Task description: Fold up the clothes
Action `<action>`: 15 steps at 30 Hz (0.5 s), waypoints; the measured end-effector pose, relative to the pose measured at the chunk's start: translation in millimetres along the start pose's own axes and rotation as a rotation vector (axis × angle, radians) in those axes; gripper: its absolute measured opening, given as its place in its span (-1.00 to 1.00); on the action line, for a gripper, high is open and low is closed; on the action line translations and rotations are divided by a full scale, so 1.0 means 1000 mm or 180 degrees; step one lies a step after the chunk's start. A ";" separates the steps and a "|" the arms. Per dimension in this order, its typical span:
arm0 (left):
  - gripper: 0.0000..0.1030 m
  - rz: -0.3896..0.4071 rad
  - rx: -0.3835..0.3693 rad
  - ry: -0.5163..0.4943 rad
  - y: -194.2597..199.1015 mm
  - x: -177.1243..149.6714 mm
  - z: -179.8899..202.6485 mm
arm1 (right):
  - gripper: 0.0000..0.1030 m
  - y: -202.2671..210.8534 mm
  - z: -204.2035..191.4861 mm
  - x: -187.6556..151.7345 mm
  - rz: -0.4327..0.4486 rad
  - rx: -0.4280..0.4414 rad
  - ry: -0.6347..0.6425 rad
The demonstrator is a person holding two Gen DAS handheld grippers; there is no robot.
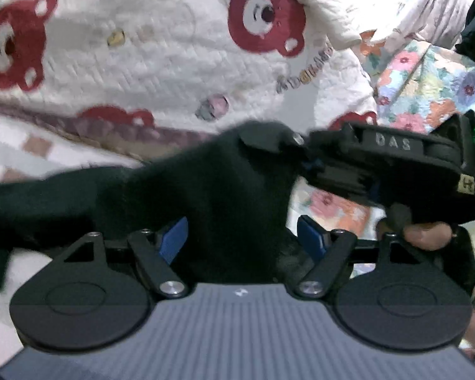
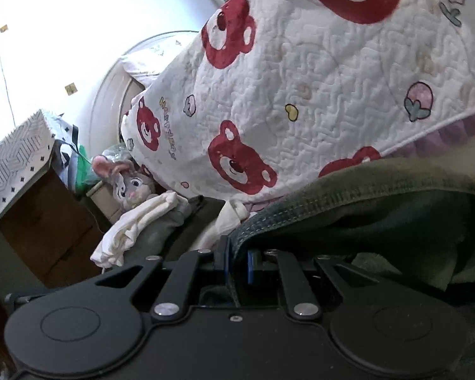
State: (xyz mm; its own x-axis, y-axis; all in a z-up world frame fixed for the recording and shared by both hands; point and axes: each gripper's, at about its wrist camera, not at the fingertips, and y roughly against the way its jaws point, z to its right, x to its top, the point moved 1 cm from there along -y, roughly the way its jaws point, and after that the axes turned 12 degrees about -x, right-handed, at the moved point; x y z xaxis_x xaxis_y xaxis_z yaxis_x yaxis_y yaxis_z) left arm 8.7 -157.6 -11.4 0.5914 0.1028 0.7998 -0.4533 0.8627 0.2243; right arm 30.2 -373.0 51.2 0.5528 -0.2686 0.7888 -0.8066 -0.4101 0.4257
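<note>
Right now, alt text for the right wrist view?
The right gripper has its fingers shut on the stitched hem of a dark green garment, which drapes away to the right. Behind is a white quilt with red bears and a plush rabbit.

You have a bed [image 2: 348,72] as the surface here, covered by a white quilt [image 1: 136,63] printed with red bear faces, a purple trim along its edge. In the left wrist view a floral sheet [image 1: 427,88] lies on the bed to the right of the quilt, and a pale bundle of cloth [image 1: 433,12] sits above it. In the right wrist view a plush rabbit [image 2: 126,183] and a cream cloth [image 2: 139,224] lie low beside the bed.
</note>
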 end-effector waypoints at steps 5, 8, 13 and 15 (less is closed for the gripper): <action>0.37 0.0076 0.0550 -0.0220 -0.001 -0.004 -0.011 | -0.74 -0.013 -0.020 0.004 -0.0157 0.0286 0.0101; -0.74 0.0271 0.0976 -0.0434 0.023 0.014 -0.030 | -0.74 -0.020 -0.033 0.002 -0.0309 0.0584 0.0080; -0.80 0.0473 0.2273 -0.0877 0.069 0.052 -0.074 | -0.65 0.001 -0.006 -0.007 -0.0154 0.0276 0.0377; -0.81 0.0605 0.2397 -0.0414 0.092 0.061 -0.108 | -0.20 0.015 0.024 -0.008 0.0010 -0.0220 0.0414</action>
State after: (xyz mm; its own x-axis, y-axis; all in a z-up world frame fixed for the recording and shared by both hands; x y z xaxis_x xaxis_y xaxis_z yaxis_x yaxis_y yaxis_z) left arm 74.7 -18.2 -1.8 0.3968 0.1160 0.9106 -0.8961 0.2637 0.3569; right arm 19.2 -398.2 40.3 0.5221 -0.1526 0.8391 -0.8232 -0.3473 0.4491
